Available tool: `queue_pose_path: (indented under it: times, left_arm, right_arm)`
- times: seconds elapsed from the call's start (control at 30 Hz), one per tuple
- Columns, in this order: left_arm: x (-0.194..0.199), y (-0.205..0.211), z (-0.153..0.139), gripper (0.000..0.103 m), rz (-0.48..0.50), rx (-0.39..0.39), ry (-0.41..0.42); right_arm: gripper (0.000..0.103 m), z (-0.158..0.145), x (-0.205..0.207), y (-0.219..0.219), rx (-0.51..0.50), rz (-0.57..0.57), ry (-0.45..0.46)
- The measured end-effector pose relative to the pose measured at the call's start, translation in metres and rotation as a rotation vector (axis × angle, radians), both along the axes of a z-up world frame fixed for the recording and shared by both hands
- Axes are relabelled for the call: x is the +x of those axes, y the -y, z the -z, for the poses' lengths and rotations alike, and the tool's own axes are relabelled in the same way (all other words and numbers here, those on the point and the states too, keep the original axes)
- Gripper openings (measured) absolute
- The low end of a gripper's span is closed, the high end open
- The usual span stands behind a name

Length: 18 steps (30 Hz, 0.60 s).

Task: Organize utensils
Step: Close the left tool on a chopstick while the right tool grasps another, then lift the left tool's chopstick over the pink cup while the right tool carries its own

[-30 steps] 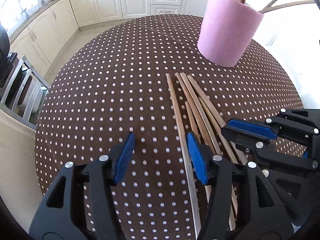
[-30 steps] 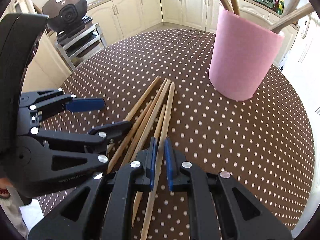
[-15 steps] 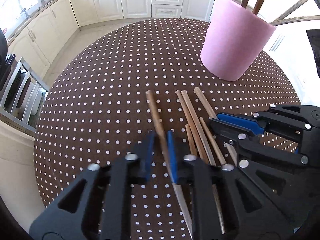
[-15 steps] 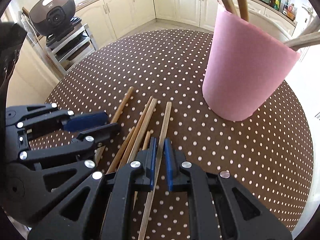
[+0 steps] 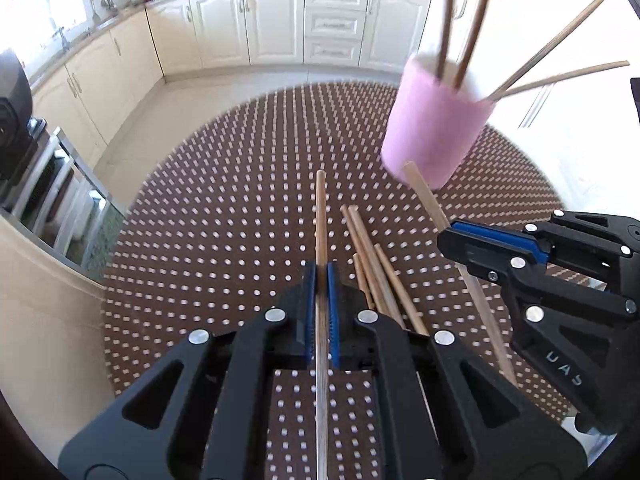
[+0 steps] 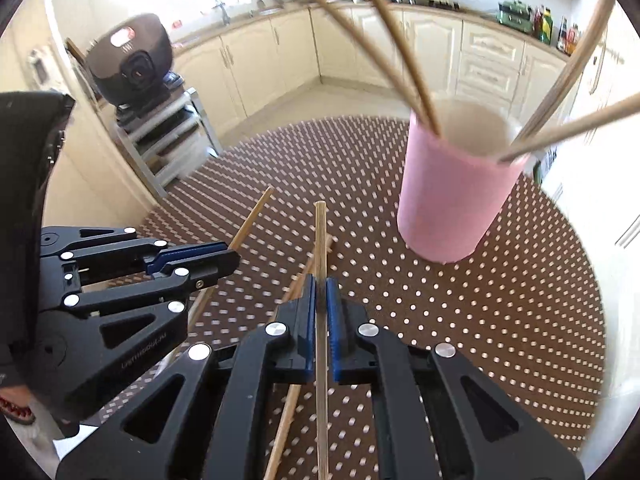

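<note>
Left wrist view: left gripper (image 5: 321, 276) with jaws clamped on one wooden chopstick (image 5: 321, 216), gripped partway along, tip pointing toward the far edge of the dotted worktop (image 5: 200, 208) and raised clear of it. Probably light, stiff and smooth; likely to swivel or slide between the pads if held near an end, so a hold close to the middle looks safest. Right gripper (image 5: 472, 246) at the right, its jaws shut on a second chopstick (image 5: 426, 196) whose tip overlaps the lower wall of the pink cup (image 5: 436, 120). Pink cup near the far right edge of the worktop. Count here: four sticks (image 5: 468, 20) standing in the cup, two leaning left and two splayed right. Loose chopsticks (image 5: 370, 252) lying mid-worktop between the two grippers: about four, partly hidden behind the left gripper, exact count unsure.

Right wrist view: right gripper (image 6: 321, 284) with jaws closed on its chopstick (image 6: 320, 236), again held partway along, tip aimed just left of the pink cup (image 6: 452, 200). Left gripper (image 6: 224, 254) at the left, clamped on its own stick (image 6: 254, 216). Cup open-topped, four sticks (image 6: 394, 40) inside. Leftover sticks (image 6: 308, 270) mostly hidden beneath the jaws; number not countable from here. Two grippers, two held chopsticks, one cup.
</note>
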<state>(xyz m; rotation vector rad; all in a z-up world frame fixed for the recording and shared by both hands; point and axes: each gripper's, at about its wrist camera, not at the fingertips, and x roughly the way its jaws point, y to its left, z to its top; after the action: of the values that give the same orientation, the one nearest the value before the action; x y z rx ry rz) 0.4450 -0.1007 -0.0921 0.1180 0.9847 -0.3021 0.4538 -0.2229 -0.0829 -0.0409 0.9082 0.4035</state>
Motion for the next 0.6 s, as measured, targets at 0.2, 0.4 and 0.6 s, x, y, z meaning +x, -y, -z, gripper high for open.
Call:
queue_pose_path:
  times: [0.2, 0.4, 0.6]
  left_arm:
    - [-0.030, 0.000, -0.048, 0.006, 0.019, -0.019, 0.098]
    - [-0.059, 0.001, -0.079, 0.006, 0.029, -0.025, 0.160]
    - [-0.083, 0.004, -0.098, 0.006, 0.038, -0.025, 0.204]
  right_arm:
    - [0.004, -0.043, -0.032, 0.010, 0.013, -0.009, 0.083]
    - [0.004, -0.074, -0.056, 0.015, 0.017, -0.010, 0.151]
    - [0.004, -0.088, -0.074, 0.013, 0.005, -0.004, 0.198]
